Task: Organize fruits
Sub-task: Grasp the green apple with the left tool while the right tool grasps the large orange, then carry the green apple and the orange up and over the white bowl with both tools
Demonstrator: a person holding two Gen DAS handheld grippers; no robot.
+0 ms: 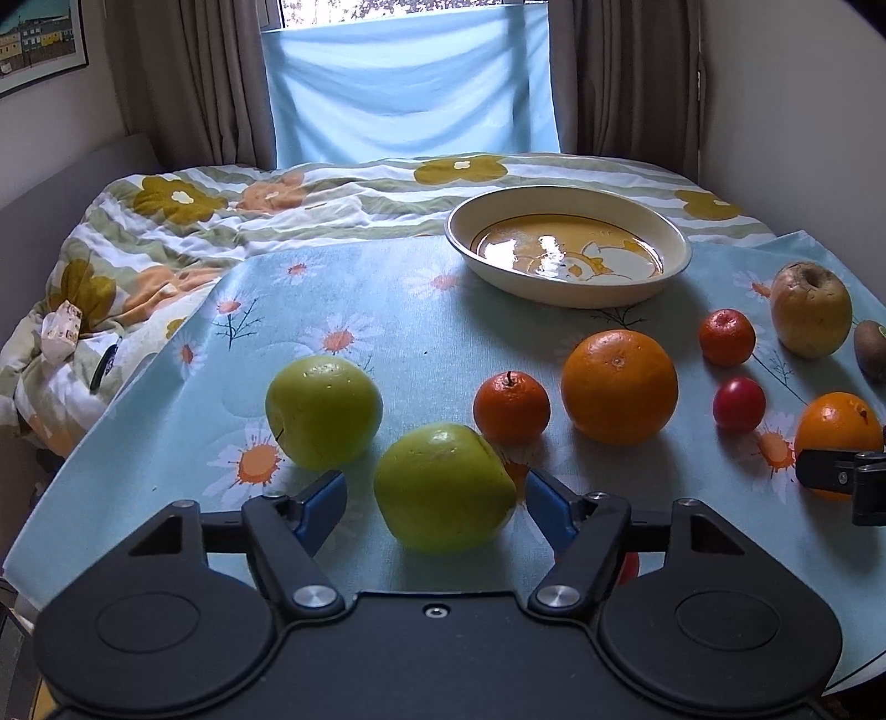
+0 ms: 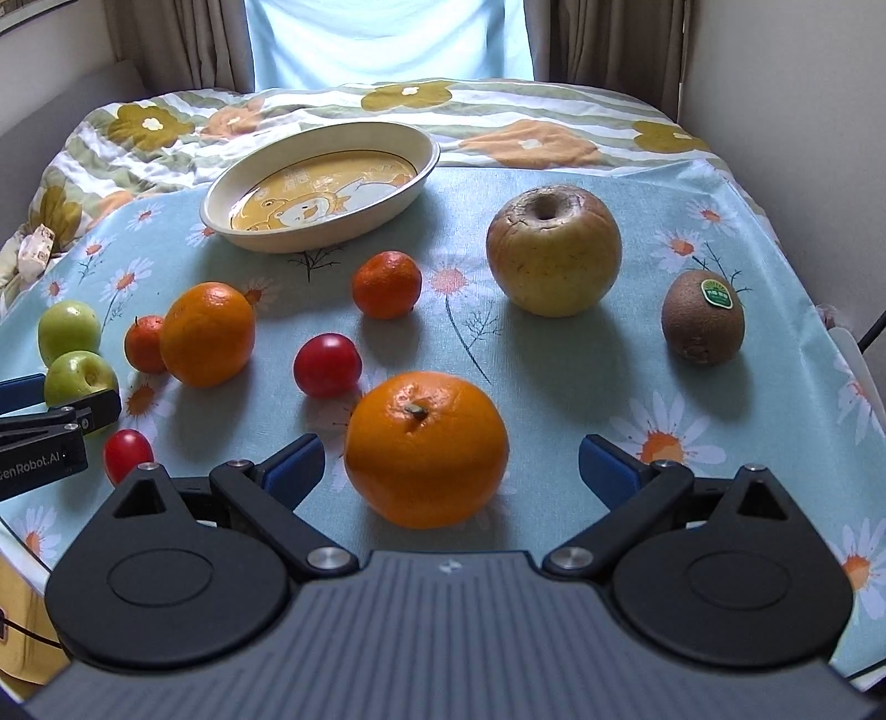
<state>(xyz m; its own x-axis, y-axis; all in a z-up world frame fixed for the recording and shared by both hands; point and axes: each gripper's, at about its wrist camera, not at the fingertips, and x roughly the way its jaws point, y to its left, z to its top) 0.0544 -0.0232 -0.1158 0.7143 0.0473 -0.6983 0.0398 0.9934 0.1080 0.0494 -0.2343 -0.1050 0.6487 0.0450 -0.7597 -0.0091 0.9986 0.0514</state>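
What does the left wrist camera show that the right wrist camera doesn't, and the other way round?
Only the left wrist view shows the framed picture on the wall and the left gripper open around a green apple.

Only the right wrist view shows the whole kiwi with its sticker, a second red fruit, and the right gripper open around an orange.

Both show the empty dish, the yellow apple and the big orange.

We read "enRobot.AI" in white on the left gripper [image 2: 83,412]. The kiwi [image 2: 703,317] carries a green sticker whose lettering we cannot make out.
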